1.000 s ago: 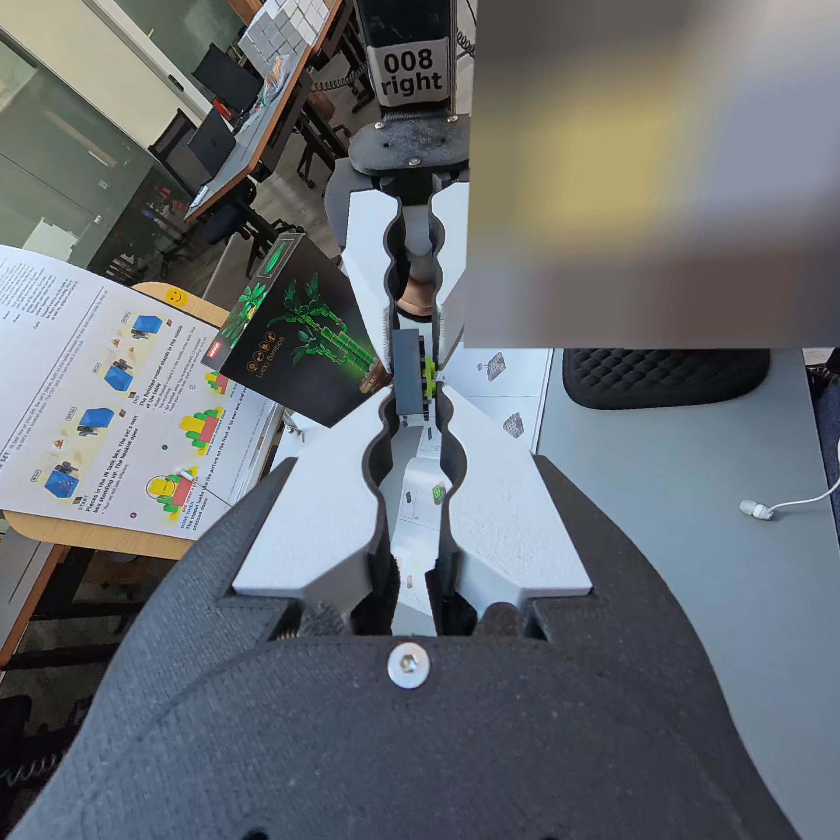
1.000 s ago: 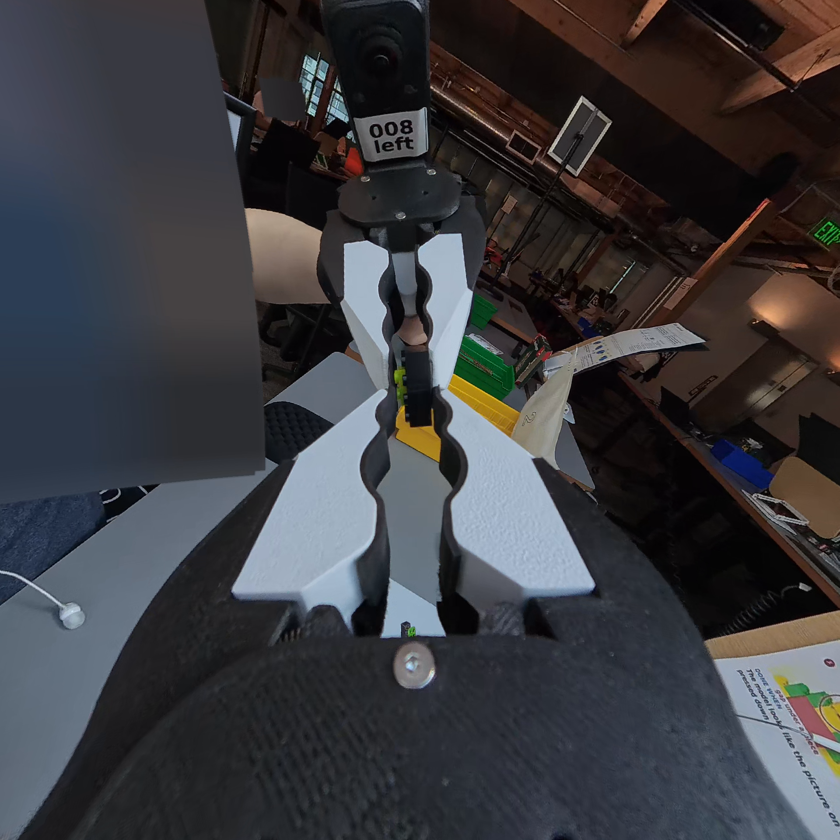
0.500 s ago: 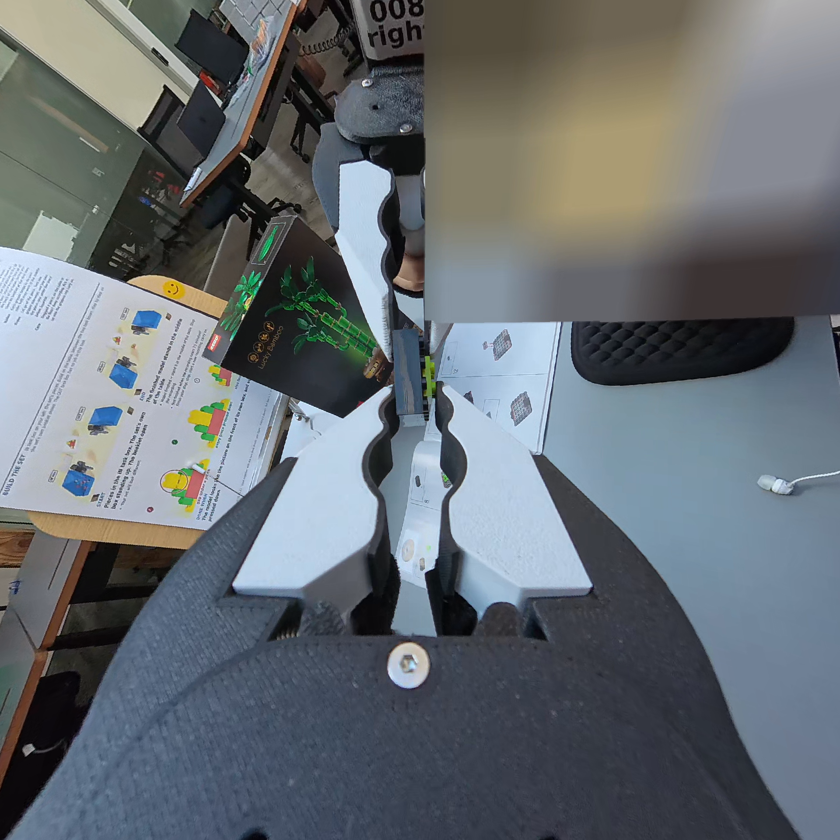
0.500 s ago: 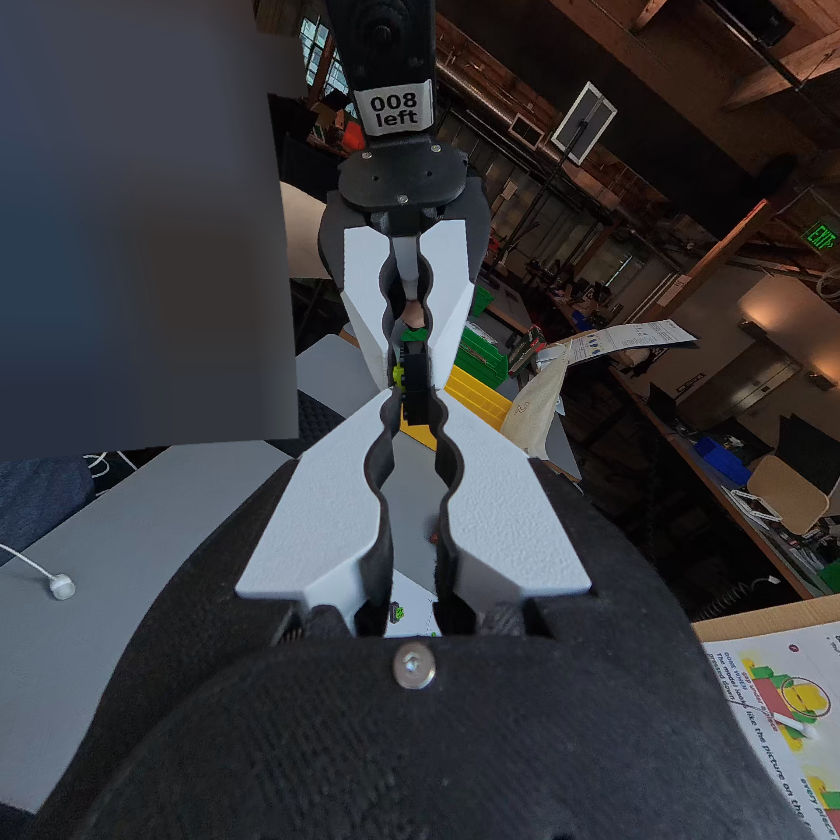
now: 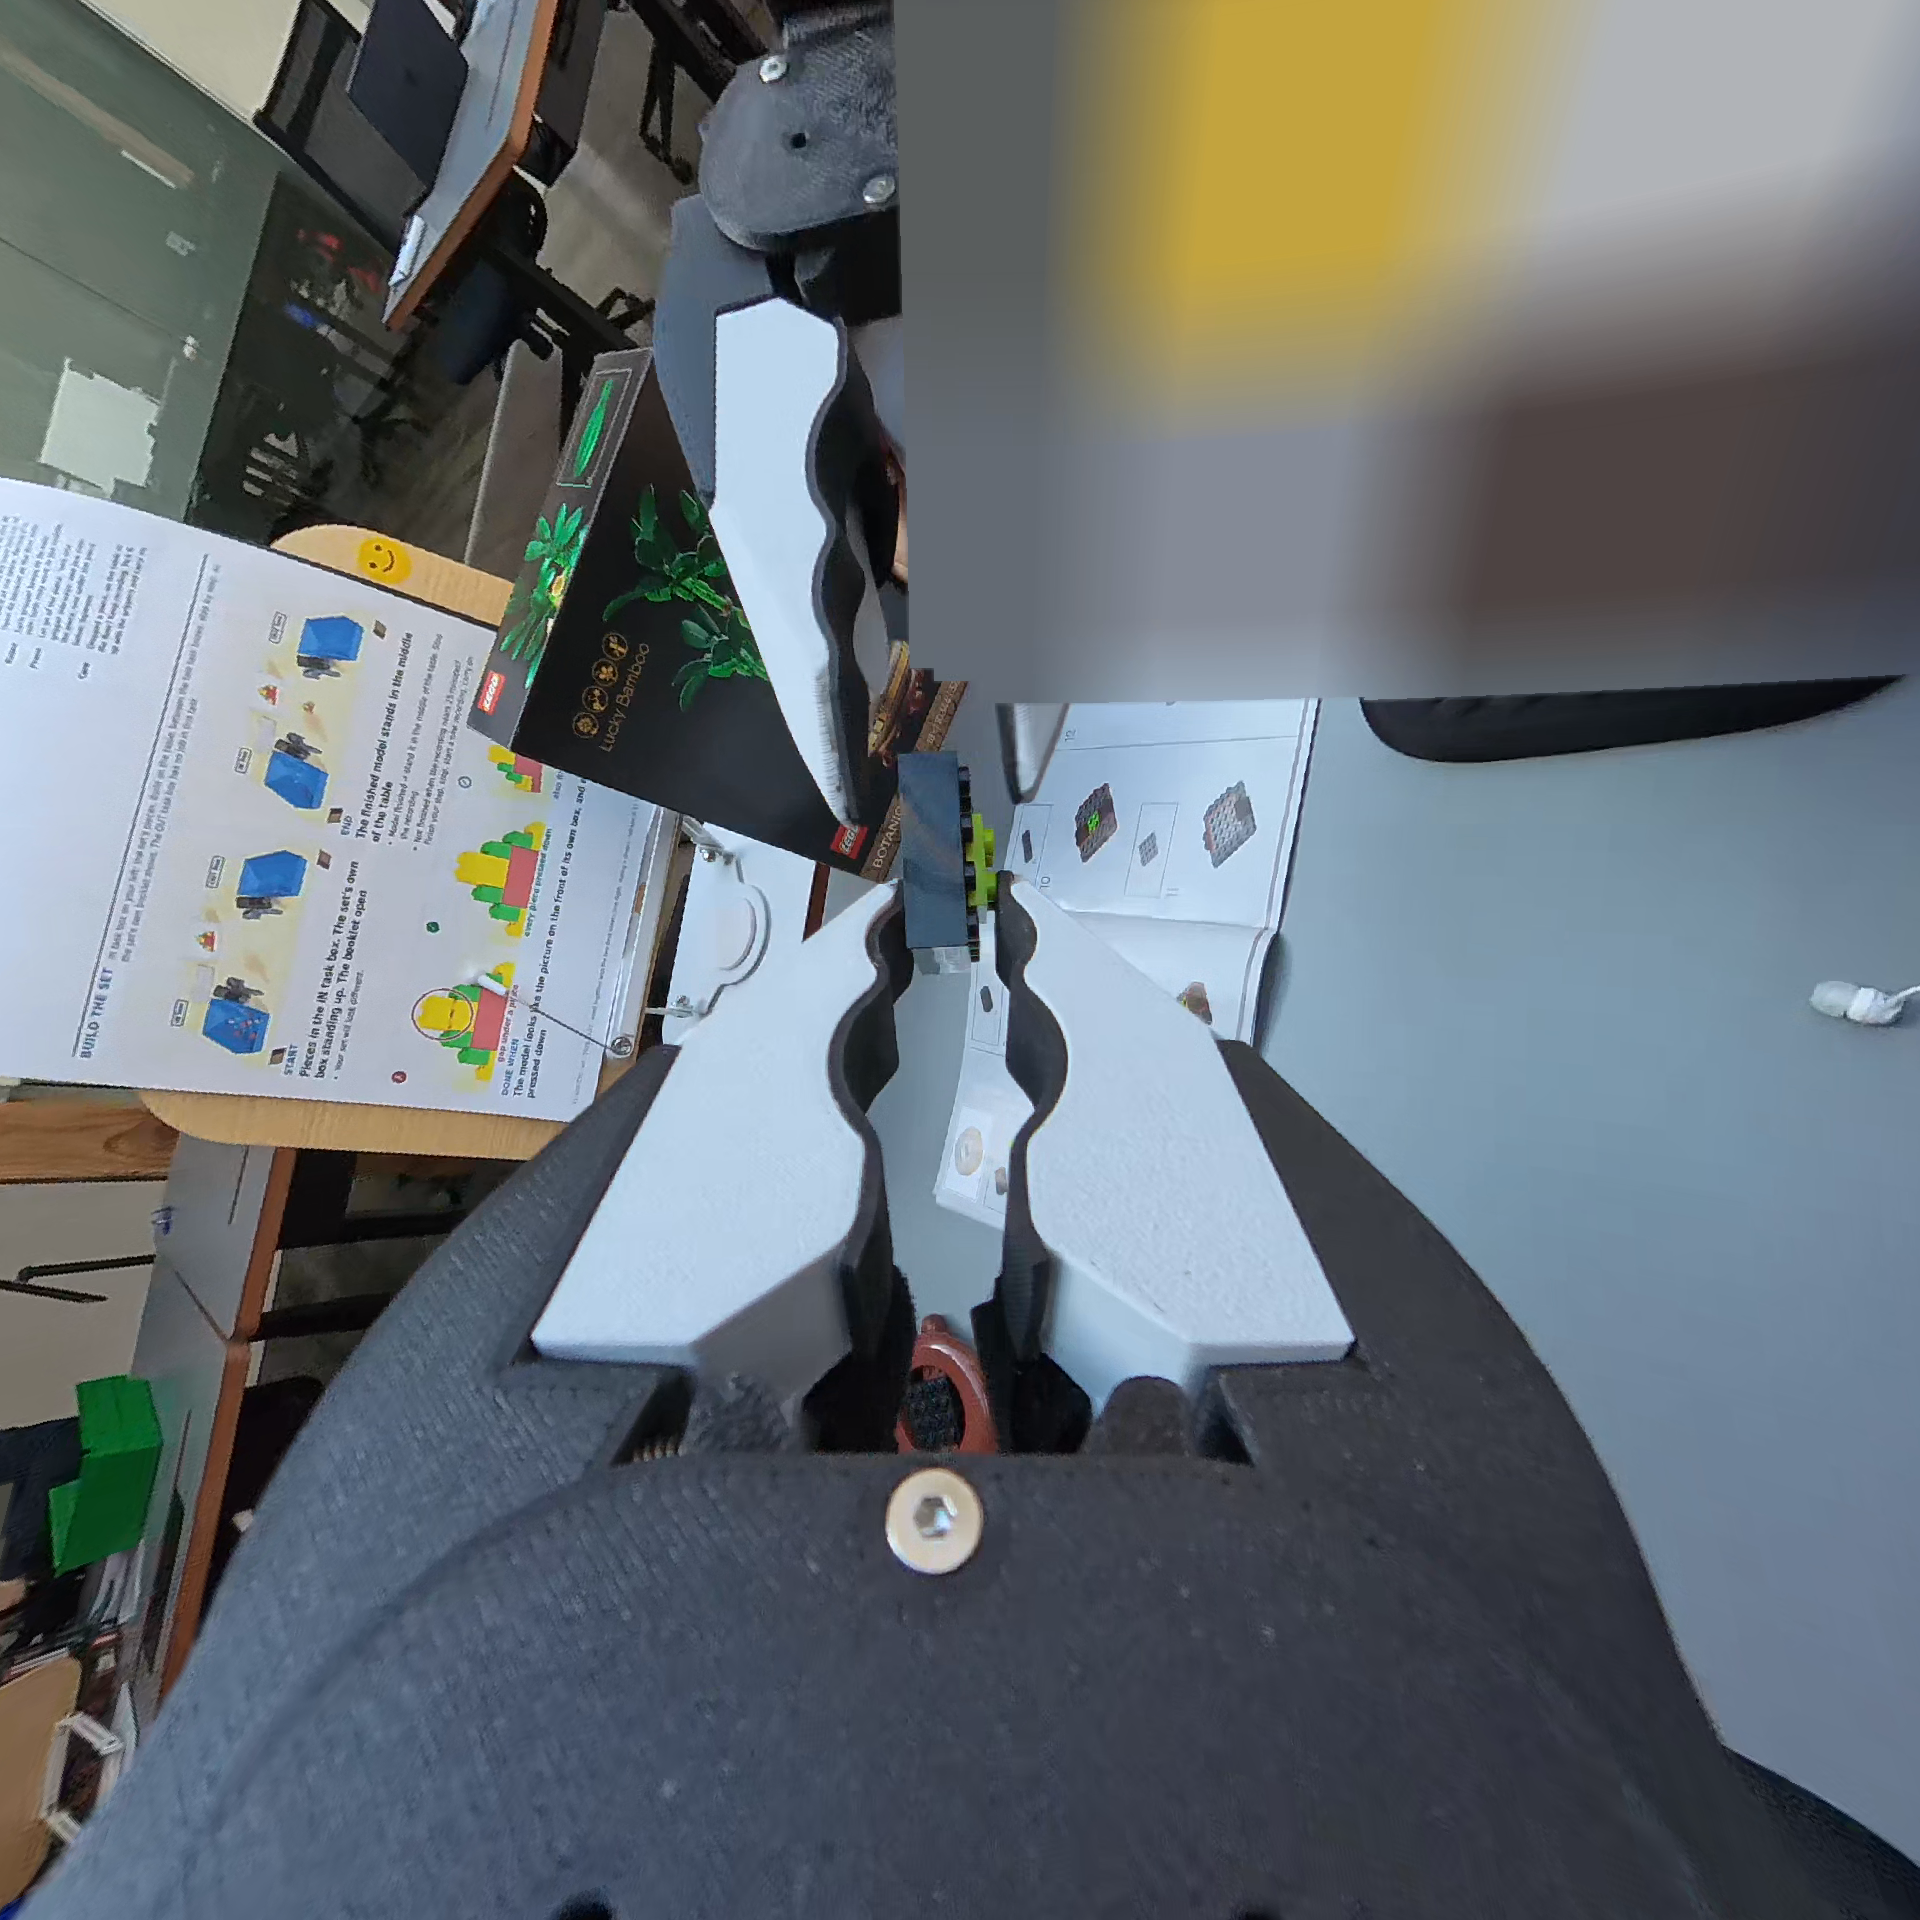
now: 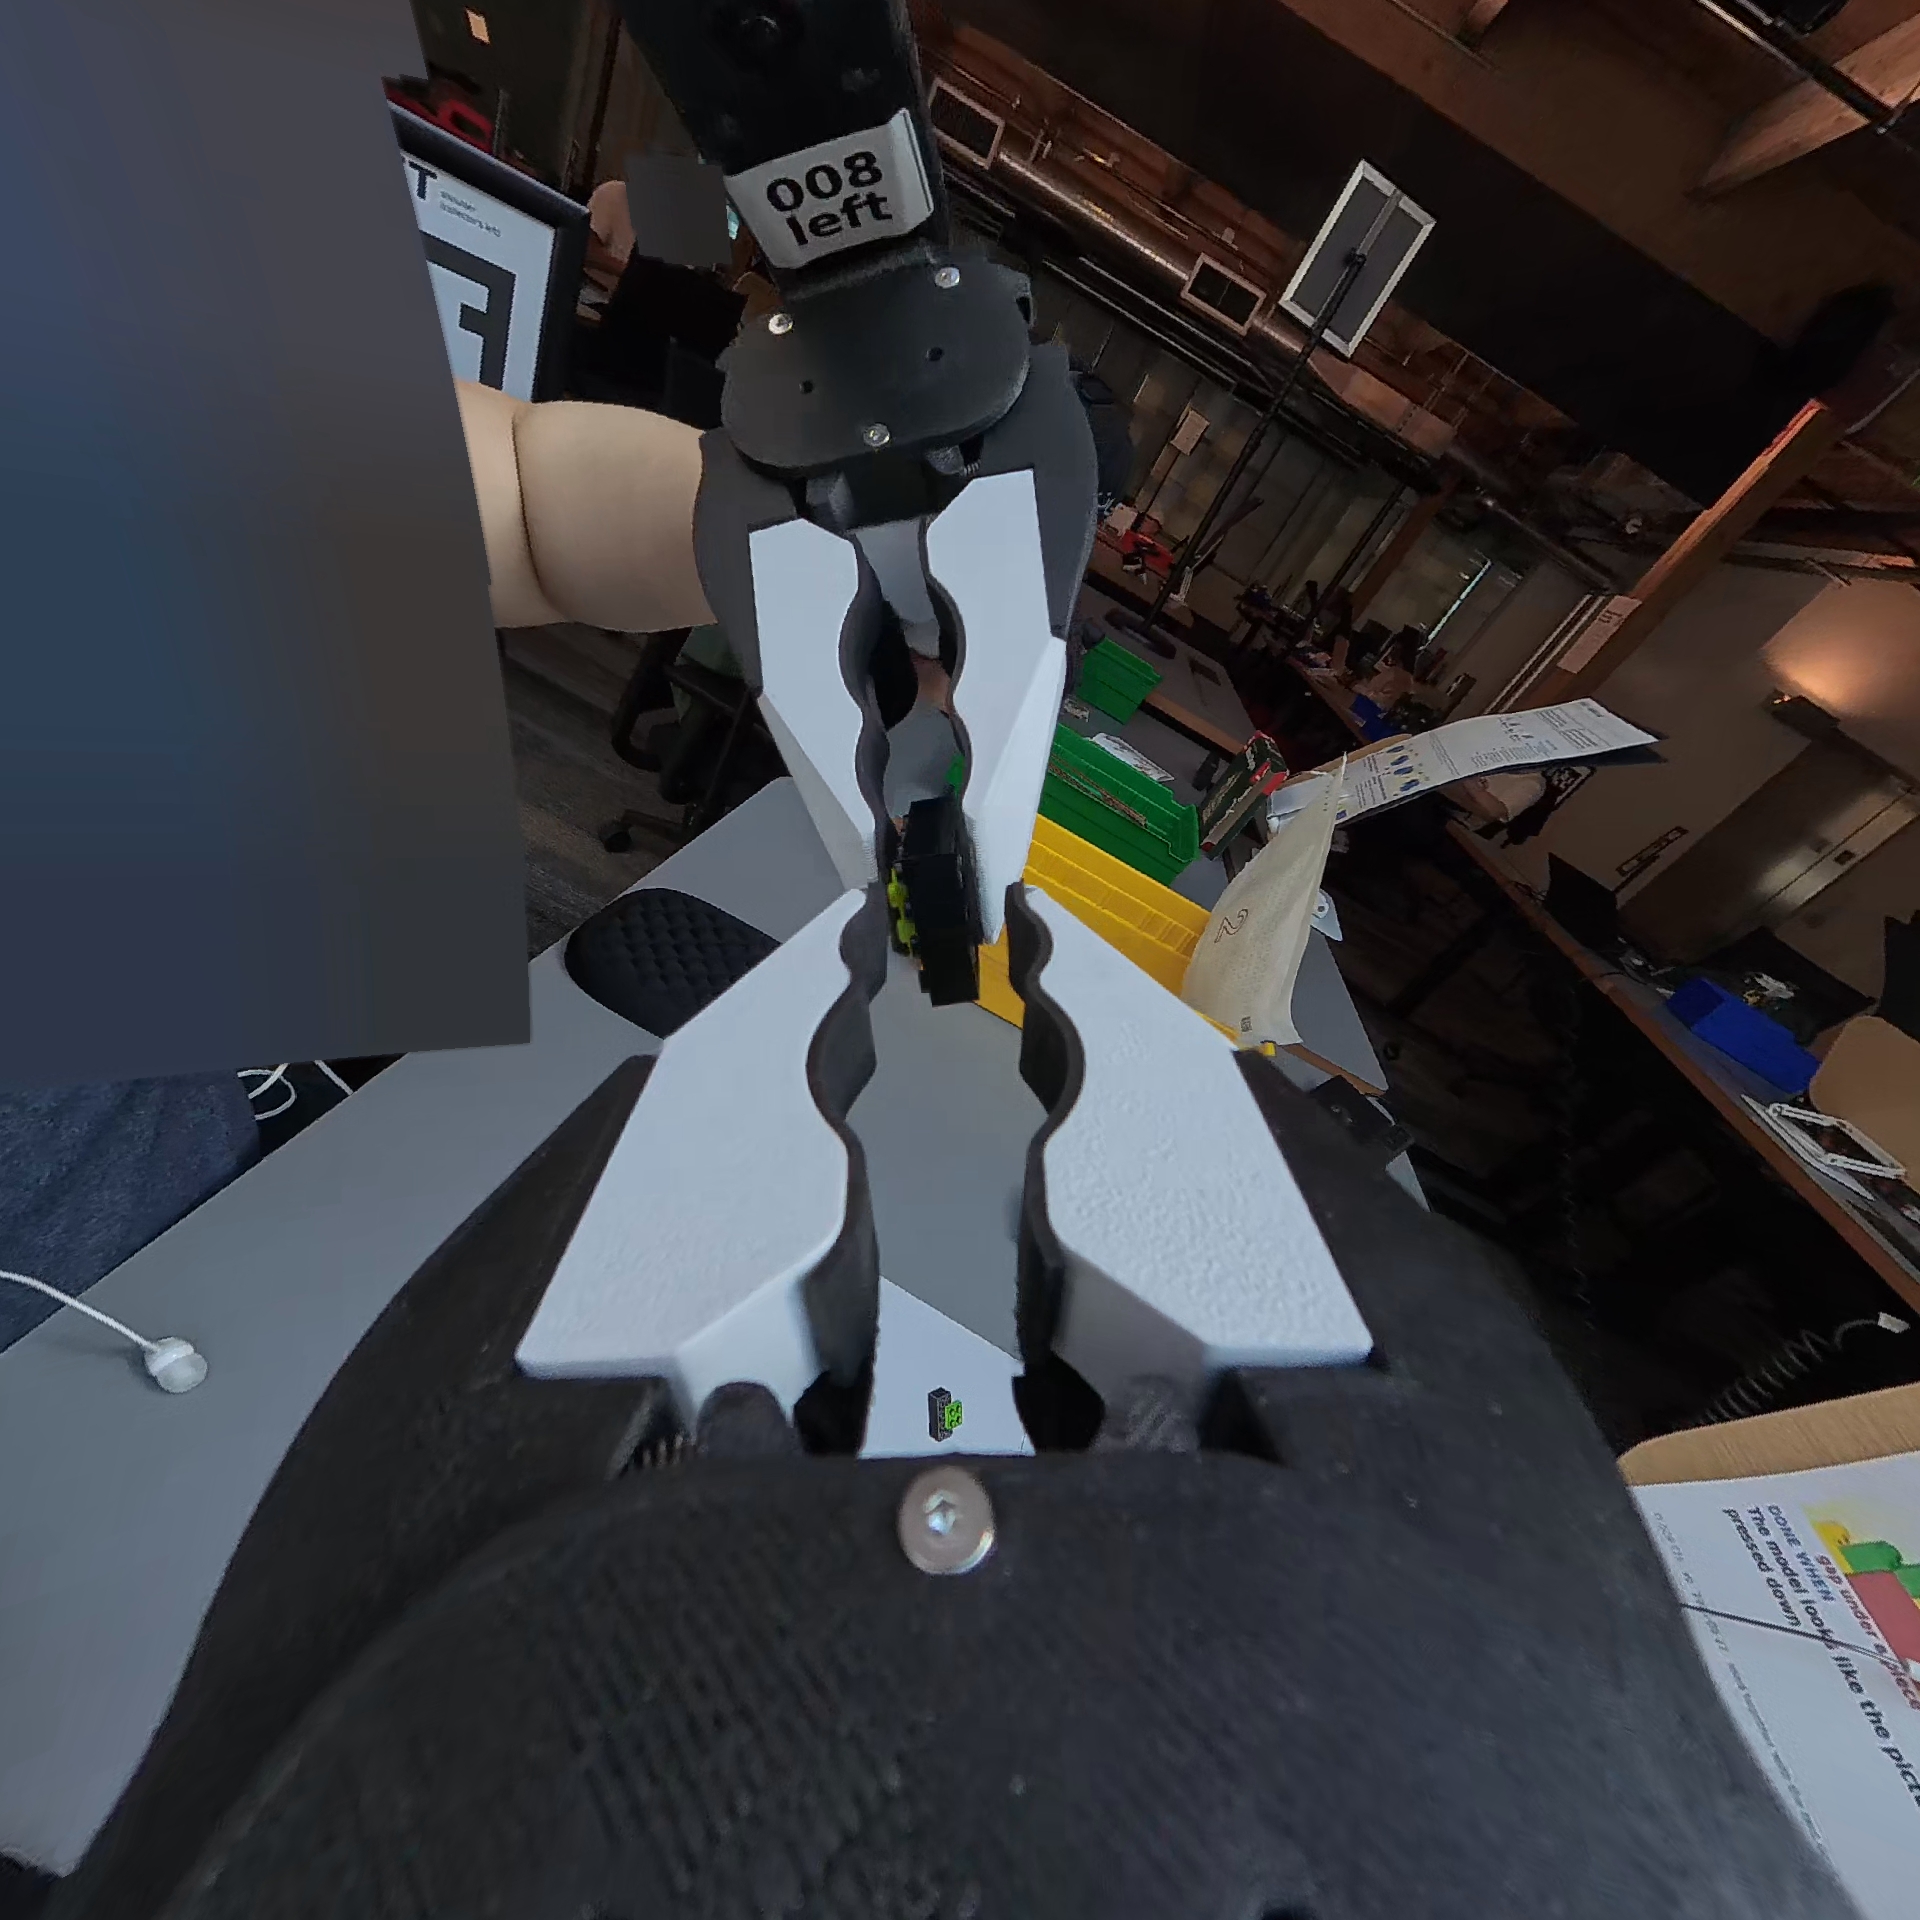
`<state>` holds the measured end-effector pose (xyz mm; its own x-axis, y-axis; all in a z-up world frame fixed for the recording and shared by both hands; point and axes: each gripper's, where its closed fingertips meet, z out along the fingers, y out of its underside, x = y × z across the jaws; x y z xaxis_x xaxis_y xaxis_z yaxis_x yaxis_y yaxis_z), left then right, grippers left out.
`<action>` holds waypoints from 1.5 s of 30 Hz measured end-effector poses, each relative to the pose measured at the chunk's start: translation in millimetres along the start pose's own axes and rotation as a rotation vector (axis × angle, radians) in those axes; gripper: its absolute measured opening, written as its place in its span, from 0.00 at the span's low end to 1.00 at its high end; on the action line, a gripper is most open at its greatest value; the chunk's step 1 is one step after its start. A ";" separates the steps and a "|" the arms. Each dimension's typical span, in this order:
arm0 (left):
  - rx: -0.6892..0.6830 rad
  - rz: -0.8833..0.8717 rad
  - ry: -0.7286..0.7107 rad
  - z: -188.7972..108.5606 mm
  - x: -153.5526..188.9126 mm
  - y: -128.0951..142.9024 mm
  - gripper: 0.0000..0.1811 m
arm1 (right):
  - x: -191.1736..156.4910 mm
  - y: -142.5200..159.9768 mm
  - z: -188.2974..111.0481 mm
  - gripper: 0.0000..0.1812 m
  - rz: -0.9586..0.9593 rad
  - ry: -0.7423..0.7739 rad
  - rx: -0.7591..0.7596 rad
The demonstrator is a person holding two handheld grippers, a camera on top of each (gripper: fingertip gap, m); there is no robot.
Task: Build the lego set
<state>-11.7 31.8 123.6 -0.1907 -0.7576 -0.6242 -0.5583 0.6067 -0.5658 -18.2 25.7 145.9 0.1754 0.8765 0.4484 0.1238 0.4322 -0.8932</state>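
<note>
My left gripper (image 5: 951, 899) is shut on a black brick (image 5: 935, 852) with a small lime piece (image 5: 979, 847) on its side, held in the air above the grey table (image 5: 1558, 1143). In the right wrist view the left gripper (image 6: 935, 873) comes down from above with the brick (image 6: 940, 914) tilted between its tips. My right gripper (image 6: 938, 920) faces it tip to tip, its jaws slightly apart and clear of the brick on both sides. In the left wrist view one of its fingers (image 5: 779, 582) shows just left of the brick; the other is hidden.
An open instruction booklet (image 5: 1143, 831) lies under the grippers, with a brown round piece (image 5: 940, 1392) near it. The dark set box (image 5: 644, 665) and a printed sheet (image 5: 260, 810) stand left. A black pad (image 5: 1610, 722), a white cable end (image 5: 1860, 1003), yellow (image 6: 1101, 914) and green bins (image 6: 1112, 800).
My right gripper has opened and let go of the brick, which stays in the left gripper. Both grippers have tilted and drawn slightly apart.
</note>
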 end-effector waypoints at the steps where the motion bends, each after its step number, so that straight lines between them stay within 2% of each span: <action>1: -0.004 0.002 0.005 0.9 1.4 -0.2 0.07 | -1.3 0.9 1.0 0.10 -0.008 -0.008 0.000; 3: -0.008 -0.021 0.016 1.3 1.5 0.2 0.07 | -2.6 1.0 0.4 0.06 -0.013 -0.016 0.005; 9: 0.008 -0.091 0.044 2.5 0.8 -1.6 0.07 | 0.4 1.3 -1.8 0.06 0.009 -0.019 0.025; 12: 0.064 -0.112 -0.010 1.2 -7.4 -8.9 0.09 | 7.1 -6.0 -7.4 0.06 0.040 -0.013 0.106; 14: 0.117 -0.113 -0.024 -2.1 -10.1 -14.1 0.16 | 13.1 -11.6 -13.8 0.06 0.107 -0.025 0.182; 19: 0.258 -0.207 -0.043 -12.6 -19.1 -20.2 0.10 | 18.4 -23.4 -29.8 0.06 0.230 -0.106 0.354; 26: 0.352 -0.283 0.004 -14.4 -21.5 -30.6 0.10 | 21.4 -19.0 -28.0 0.06 0.241 -0.101 0.349; 38: 0.336 -0.277 0.017 -10.3 -20.5 -28.4 0.05 | 18.0 -14.1 -25.1 0.06 0.190 -0.093 0.311; 42: 0.327 -0.243 -0.005 -12.1 -18.5 -29.7 0.05 | 20.1 -13.9 -24.4 0.17 0.173 -0.058 0.291; 45: 0.329 -0.239 -0.014 -12.5 -17.2 -31.0 0.05 | 12.6 -14.6 -21.4 0.17 0.145 -0.084 0.279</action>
<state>-1.2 23.0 158.6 -0.0745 -0.8845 -0.4605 -0.2969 0.4605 -0.8365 3.2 25.9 165.3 0.0887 0.9426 0.3219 -0.1712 0.3327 -0.9273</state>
